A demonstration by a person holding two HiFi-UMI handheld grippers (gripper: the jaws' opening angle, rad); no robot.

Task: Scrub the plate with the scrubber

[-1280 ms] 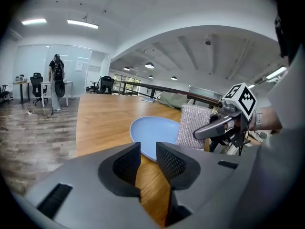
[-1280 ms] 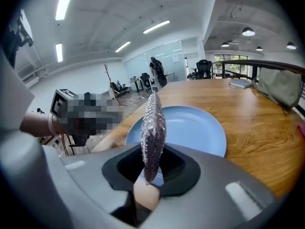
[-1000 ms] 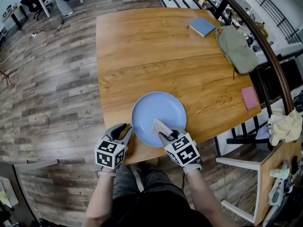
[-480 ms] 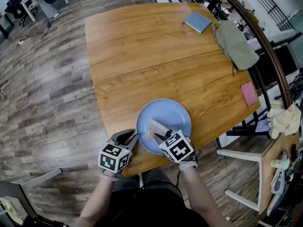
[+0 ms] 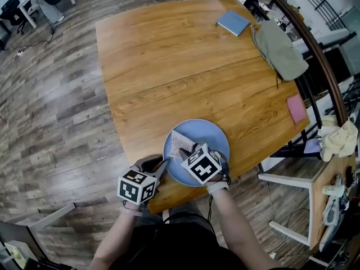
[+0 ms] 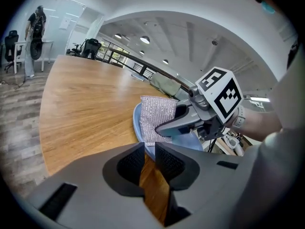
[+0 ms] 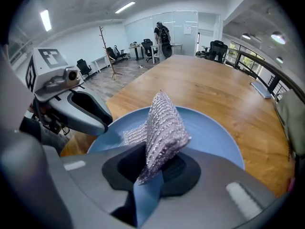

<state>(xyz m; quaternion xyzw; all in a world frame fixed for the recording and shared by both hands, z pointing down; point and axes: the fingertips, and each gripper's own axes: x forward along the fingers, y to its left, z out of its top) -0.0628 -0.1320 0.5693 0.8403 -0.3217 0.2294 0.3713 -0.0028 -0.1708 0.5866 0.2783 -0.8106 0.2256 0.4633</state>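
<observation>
Nearest the person, the left gripper (image 5: 158, 166) sat at the near edge of the wooden worktop (image 5: 169, 61). Its jaws were pinched nearly together on the near-left rim of the light-blue round plate (image 5: 212, 135) - only a thin slit of wood showed between them behind the tips.

Just beside it, to the right, the right gripper (image 5: 184, 151) reached over the near part of the plate. Its jaws were clenched on the silvery mesh scrubber (image 5: 178, 142), which stood out folded from between them. One loose flap lay against the left side of the plate's face. The tips of the two grippers were close together, with the scrubber just past the left one's.

The plate itself lay flat on the worktop by the near edge, a little right of the middle. Most of its far half was bare.

Beyond the plate stretched a wide run of plain wood. At the right edge lay a flat pink rectangle (image 5: 296, 109), well apart from the plate. Farther on, toward the far right corner, an olive-green fabric bag (image 5: 278, 48) slumped on the wood - and just past it, near the far edge, lay a blue notebook (image 5: 233, 22). Left of the worktop ran the grey plank floor (image 5: 45, 122).
</observation>
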